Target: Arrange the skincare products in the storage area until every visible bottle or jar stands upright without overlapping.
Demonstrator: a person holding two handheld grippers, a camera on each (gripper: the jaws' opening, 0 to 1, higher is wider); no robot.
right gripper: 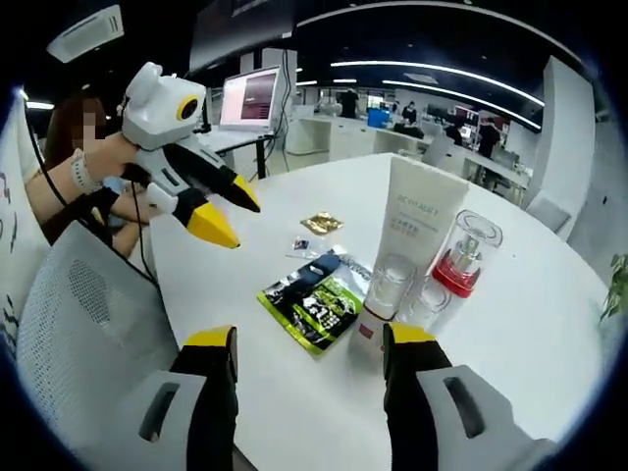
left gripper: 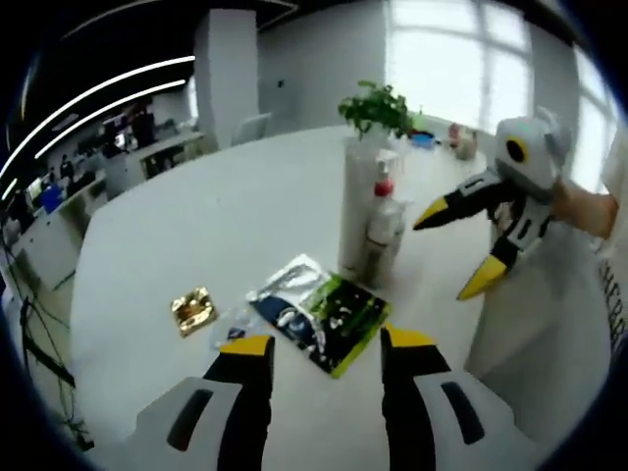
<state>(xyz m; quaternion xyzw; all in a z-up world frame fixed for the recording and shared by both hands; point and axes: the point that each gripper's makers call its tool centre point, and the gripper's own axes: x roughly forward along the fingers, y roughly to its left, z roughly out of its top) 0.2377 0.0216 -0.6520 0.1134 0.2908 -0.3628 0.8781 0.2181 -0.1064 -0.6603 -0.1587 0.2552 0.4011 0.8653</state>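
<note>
A tall white tube [left gripper: 355, 206] [right gripper: 417, 231] stands upright on the round white table [left gripper: 196, 226] [right gripper: 530, 324]. Against it stands a clear pump bottle with a red collar [left gripper: 385, 218] [right gripper: 463, 257], and a small clear bottle [right gripper: 390, 282] stands in front. A green and black sachet [left gripper: 343, 316] [right gripper: 316, 306], a blue one [left gripper: 280, 316] and a gold one [left gripper: 193, 310] [right gripper: 322, 223] lie flat. My left gripper [left gripper: 326, 343] [right gripper: 231, 214] is open just short of the sachets. My right gripper [right gripper: 309, 339] [left gripper: 457, 245] is open, its jaws empty, close to the bottles.
A potted plant [left gripper: 376, 106] stands behind the tube. A grey mesh chair back [right gripper: 78, 324] is at the table's near edge, with a person's hand [right gripper: 113, 162] holding the left gripper beside it. Desks and monitors fill the office behind.
</note>
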